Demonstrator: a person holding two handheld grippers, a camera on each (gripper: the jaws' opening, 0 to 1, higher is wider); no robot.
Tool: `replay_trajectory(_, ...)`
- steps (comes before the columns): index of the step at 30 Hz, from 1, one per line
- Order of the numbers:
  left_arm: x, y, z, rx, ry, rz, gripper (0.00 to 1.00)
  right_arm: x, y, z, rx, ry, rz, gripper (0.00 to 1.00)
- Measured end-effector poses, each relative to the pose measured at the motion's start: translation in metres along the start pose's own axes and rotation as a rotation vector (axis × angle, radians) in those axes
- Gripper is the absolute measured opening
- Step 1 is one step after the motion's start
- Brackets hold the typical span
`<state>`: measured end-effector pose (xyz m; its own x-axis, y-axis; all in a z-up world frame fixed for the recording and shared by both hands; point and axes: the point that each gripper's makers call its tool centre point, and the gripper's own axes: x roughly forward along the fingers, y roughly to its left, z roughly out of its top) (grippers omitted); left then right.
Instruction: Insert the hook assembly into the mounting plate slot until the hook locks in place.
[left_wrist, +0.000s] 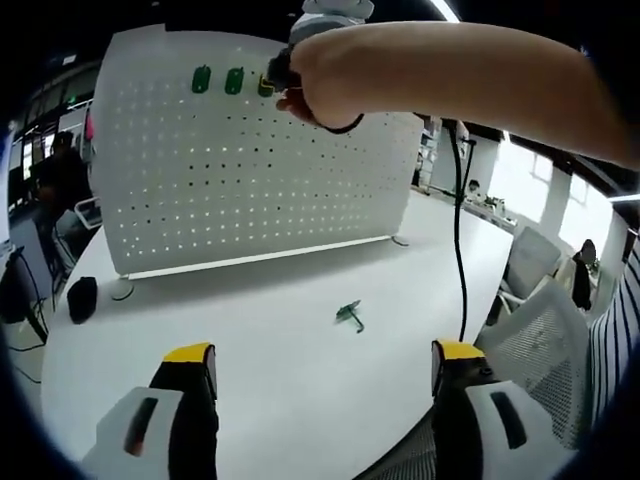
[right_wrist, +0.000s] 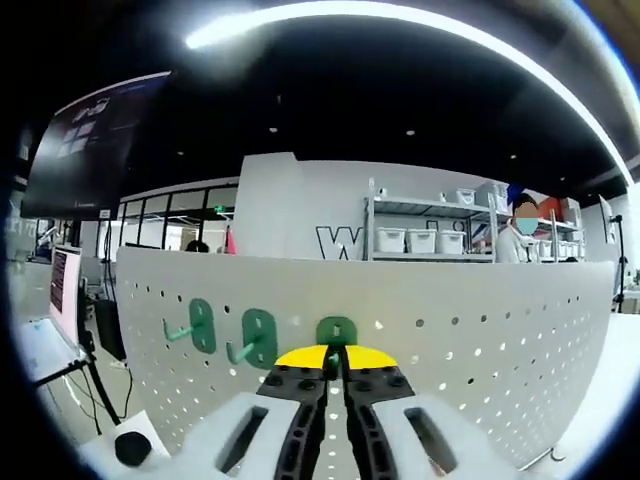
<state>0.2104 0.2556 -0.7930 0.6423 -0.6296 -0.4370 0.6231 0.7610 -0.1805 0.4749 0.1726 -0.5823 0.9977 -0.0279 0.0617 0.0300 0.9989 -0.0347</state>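
Pressing a 3rd green hook (right_wrist: 337, 331) into the pegboard (right_wrist: 480, 340) beside 2 seated ones, right tongs (right_wrist: 336, 362) pinching it, should stay square until it clicks, while left tongs (left_wrist: 315, 365) hang spread over the surface (left_wrist: 270, 330) near a spare hook (left_wrist: 350, 315).

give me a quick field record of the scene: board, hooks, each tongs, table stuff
board: white pegboard standing upright on white table
hooks on board: two green hooks mounted, a third at the right tongs' tips
loose hook: green, lying on table
right tongs: shut on third hook, at the board
left tongs: open, above table
other: black item by board's foot
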Motion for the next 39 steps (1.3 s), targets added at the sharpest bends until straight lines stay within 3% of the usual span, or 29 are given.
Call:
replay_trajectory(5,0.001,-0.001,-0.002,-0.002,0.009,-0.006,0.90,-0.004,0.005,0.001,-0.001,0.019,0.059,0.13)
replay_trajectory(8,0.001,0.000,-0.003,-0.003,0.015,-0.005,0.90,-0.011,-0.002,0.015,0.093,-0.017,0.073,0.18)
replay_trajectory(14,0.002,-0.001,-0.006,-0.005,0.029,-0.009,0.91,-0.023,-0.021,0.038,0.042,-0.064,0.092,0.22)
replay_trajectory(21,0.002,0.001,-0.009,-0.017,0.041,-0.006,0.91,-0.034,-0.037,0.035,0.009,-0.032,0.128,0.22)
replay_trajectory(27,0.002,0.001,-0.011,-0.027,0.055,-0.004,0.91,-0.052,-0.045,0.021,-0.024,0.016,0.189,0.22)
replay_trajectory(39,0.002,0.003,-0.015,-0.033,0.071,0.004,0.91,-0.099,-0.067,-0.033,-0.131,0.172,0.303,0.22)
